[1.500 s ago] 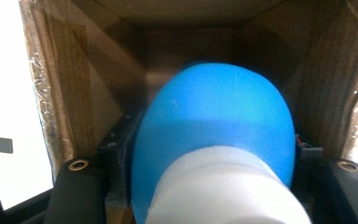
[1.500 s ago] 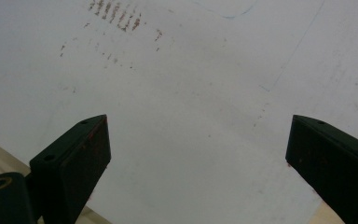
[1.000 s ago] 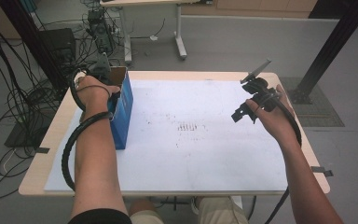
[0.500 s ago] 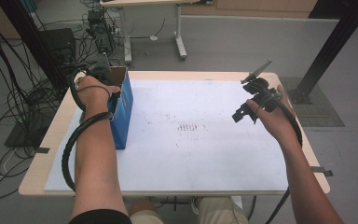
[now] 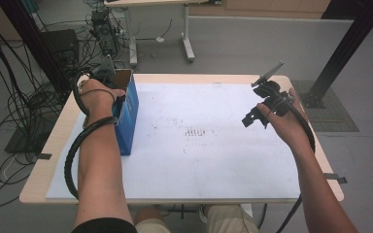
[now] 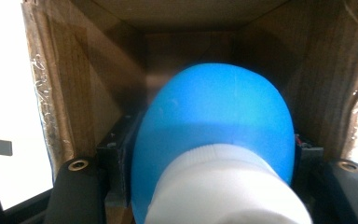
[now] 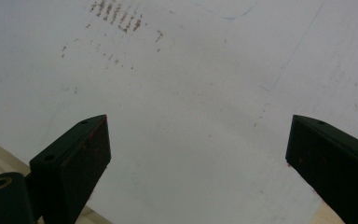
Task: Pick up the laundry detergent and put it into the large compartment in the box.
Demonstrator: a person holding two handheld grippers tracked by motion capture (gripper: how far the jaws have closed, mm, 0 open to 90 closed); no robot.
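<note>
A blue box (image 5: 127, 116) with a brown cardboard inside (image 6: 98, 70) stands open-topped at the table's left edge. My left hand (image 5: 97, 94) reaches into it from above. Inside it, my left gripper (image 6: 209, 154) is shut on a rounded blue object with a white end (image 6: 214, 121); its black jaws press on both sides of it. My right gripper (image 5: 256, 104) hovers over the right side of the white sheet (image 5: 213, 165). It stands open (image 7: 198, 154) with nothing between its jaws.
The white sheet covers most of the wooden table (image 5: 39, 187) and has brown smudge marks (image 5: 196, 132) near its middle. Cables and a black stand (image 5: 53, 48) lie on the floor to the left. Another table's legs (image 5: 187, 43) stand behind.
</note>
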